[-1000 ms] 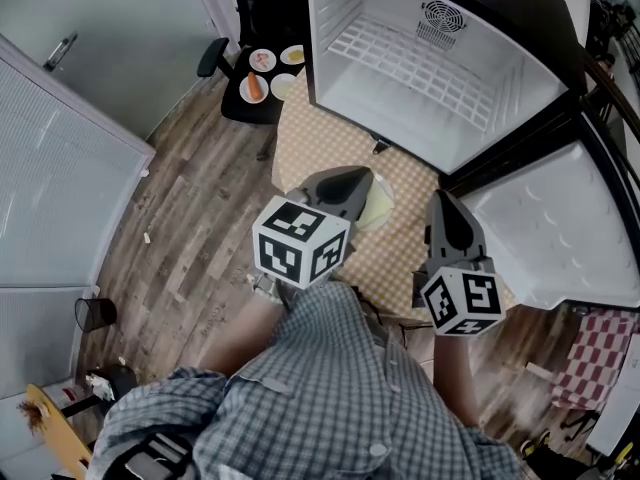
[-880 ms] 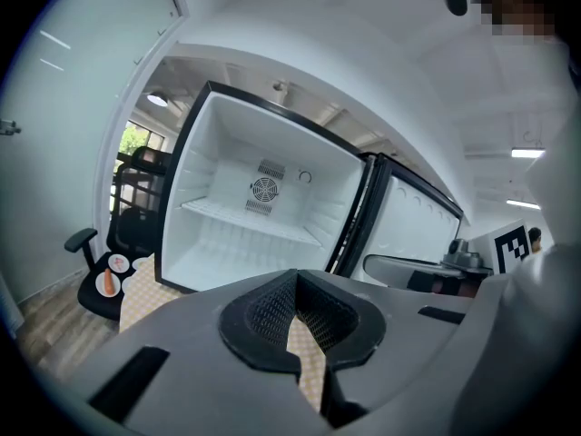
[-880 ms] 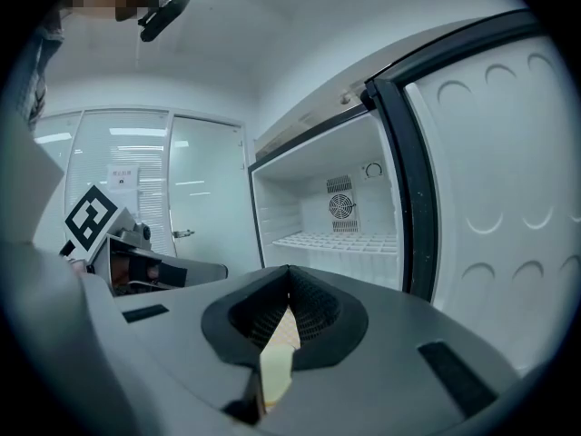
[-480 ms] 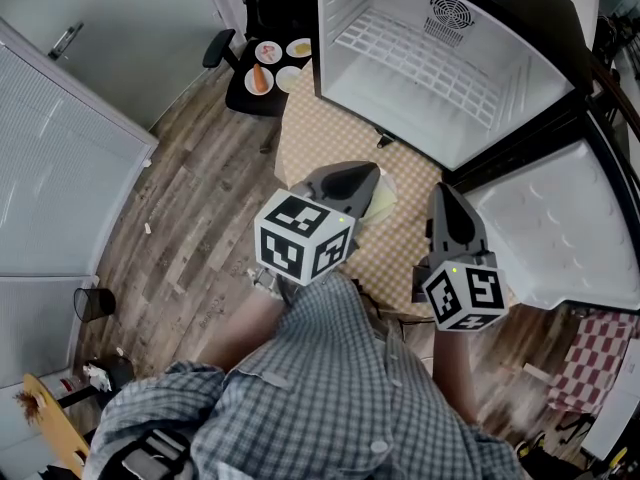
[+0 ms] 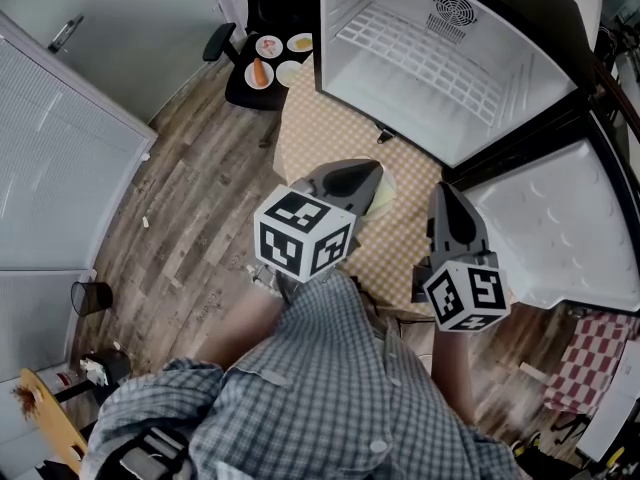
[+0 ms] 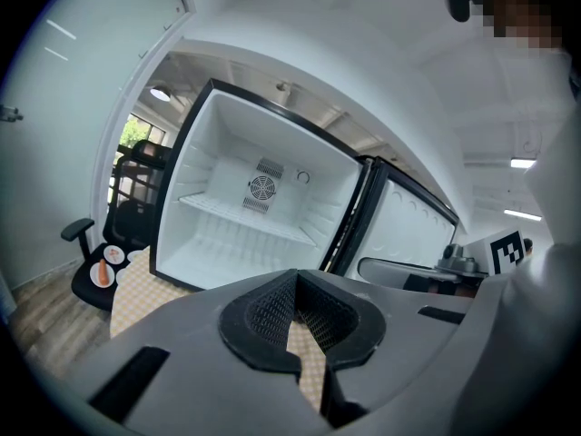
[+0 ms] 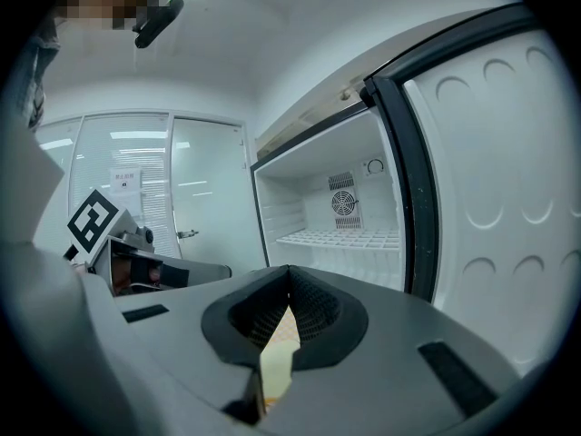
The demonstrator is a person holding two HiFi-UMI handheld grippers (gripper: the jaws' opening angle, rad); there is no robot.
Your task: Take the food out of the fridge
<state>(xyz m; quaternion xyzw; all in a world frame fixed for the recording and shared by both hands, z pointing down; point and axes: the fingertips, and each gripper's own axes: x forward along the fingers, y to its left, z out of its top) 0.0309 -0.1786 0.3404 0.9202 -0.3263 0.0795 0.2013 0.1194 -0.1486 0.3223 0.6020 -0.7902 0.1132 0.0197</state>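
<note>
The fridge stands open and holds only a white wire shelf; no food shows inside. Its door swings out to the right. Several small plates of food, one with a carrot, sit on a black chair seat left of the fridge. My left gripper is shut and empty, hovering over a pale yellow plate on the checkered cloth. My right gripper is shut and empty beside it, near the door. The left gripper view and the right gripper view both face the open fridge.
A glass partition and a grey door line the left side over wooden flooring. A small bin stands at the lower left. A red checkered cloth hangs at the lower right. The black chair stands left of the fridge.
Both grippers stay shut and nearly still. The head view has drifted a little, so the fridge and the chair with plates sit slightly further right and up.
</note>
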